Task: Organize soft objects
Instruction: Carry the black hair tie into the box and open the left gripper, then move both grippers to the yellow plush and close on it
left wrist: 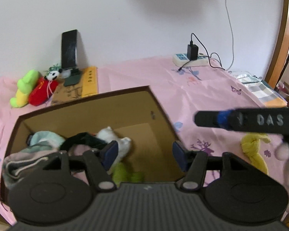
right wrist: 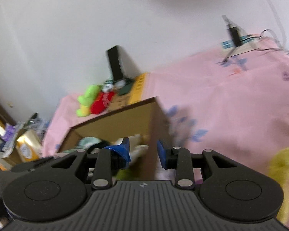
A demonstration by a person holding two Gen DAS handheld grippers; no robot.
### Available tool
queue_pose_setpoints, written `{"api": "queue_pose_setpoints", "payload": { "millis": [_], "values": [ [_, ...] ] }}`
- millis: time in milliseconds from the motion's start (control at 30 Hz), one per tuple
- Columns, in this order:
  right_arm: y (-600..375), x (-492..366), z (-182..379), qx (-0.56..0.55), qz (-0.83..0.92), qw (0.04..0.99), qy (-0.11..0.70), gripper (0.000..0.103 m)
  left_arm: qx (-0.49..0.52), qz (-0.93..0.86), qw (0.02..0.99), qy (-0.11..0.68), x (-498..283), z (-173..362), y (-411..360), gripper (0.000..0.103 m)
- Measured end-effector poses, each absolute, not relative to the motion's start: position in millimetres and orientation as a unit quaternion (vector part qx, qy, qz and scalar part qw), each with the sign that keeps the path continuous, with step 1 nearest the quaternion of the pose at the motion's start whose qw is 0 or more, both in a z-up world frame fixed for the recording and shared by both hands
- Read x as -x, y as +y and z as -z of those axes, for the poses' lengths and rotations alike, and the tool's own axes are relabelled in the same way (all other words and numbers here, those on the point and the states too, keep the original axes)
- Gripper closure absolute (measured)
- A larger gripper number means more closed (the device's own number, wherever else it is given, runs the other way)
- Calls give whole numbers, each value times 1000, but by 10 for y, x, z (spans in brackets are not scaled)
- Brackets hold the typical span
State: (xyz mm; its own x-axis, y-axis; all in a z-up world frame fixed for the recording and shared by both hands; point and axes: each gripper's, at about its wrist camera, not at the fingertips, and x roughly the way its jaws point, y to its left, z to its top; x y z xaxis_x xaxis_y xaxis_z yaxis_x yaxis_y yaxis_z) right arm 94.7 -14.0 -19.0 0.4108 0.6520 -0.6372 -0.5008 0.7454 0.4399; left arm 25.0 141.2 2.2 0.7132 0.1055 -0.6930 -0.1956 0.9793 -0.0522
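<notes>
Pink printed cloth underlies brown cardboard box.

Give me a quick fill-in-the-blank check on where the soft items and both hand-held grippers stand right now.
1. The cardboard box sits on a ____ cloth.
2. The knotted yellow cloth lies ____ the box.
3. The left hand-held gripper hangs over the box with jaws ____.
4. The panda toy wears ____.

Missing words: pink; outside; open; red

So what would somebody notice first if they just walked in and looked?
Probably the big open cardboard box in the middle of the pink sheet, with soft clothes piled in its left half. Next, the bright green plush and red panda toy by the wall behind it, and a knotted yellow cloth lying right of the box.
</notes>
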Motion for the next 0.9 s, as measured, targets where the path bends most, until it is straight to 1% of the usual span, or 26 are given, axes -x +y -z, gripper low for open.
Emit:
{"api": "queue_pose_setpoints", "payload": {
  "millis": [333,633,900],
  "values": [
    [-876,-1145,195,-58,-295,853,426,87,34,-93,915,391,-645,-74,781,40],
    [-1254,-1268,258,-25,-297,850,435,87,36,-115,902,415,-880,-8,380,39],
    [-1562,-1380,353,-18,-286,845,453,87,36,-114,891,438,-965,120,64,37]
  ]
}}
